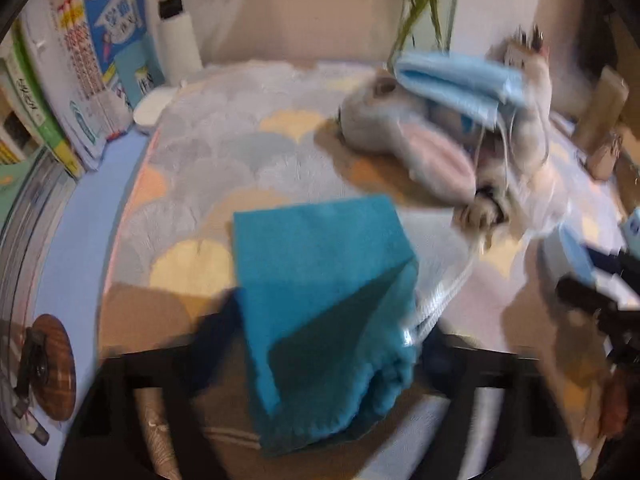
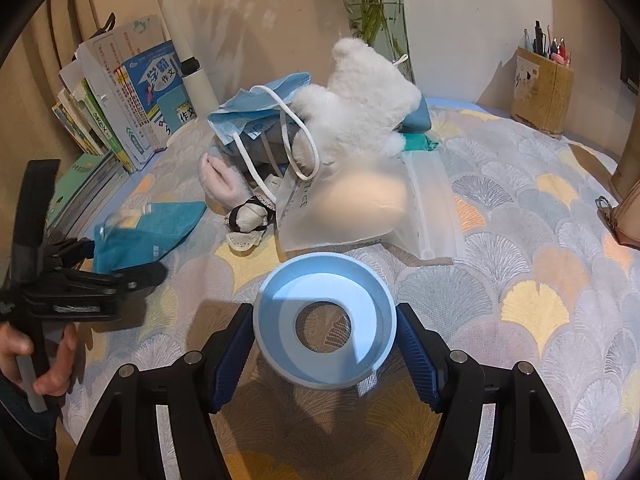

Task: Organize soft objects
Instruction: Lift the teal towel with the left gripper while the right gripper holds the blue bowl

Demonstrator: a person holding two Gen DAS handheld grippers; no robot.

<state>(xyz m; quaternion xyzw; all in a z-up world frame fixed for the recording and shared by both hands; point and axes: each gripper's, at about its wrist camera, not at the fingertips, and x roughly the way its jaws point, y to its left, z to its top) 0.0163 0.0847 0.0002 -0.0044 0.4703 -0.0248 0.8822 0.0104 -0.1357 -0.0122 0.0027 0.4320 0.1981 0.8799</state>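
Teal cloth hangs from the left gripper, folded, pinched at its near bunched end; free end points forward and up toward the pile, so its long axis runs along the fingers. It's lifted off the patterned cover, not lying on it. Left view is motion-blurred, so exact finger contact is hard to read, but the cloth clearly fills the gap, so I judge the jaws clamped on it.

Pile sits ahead and to the right of the cloth: white plush, blue masks, grey bunny, all touching or overlapping. Clear zip bag lies just in front of the plush.

Right gripper holds a blue ring between its pads, both pads touching its rim. Ring's open face is tilted up toward the camera. It sits near the bag, apart from it.

The left is nearer the bunny side of the pile; the right is nearer the bag. Books stand well to the left.
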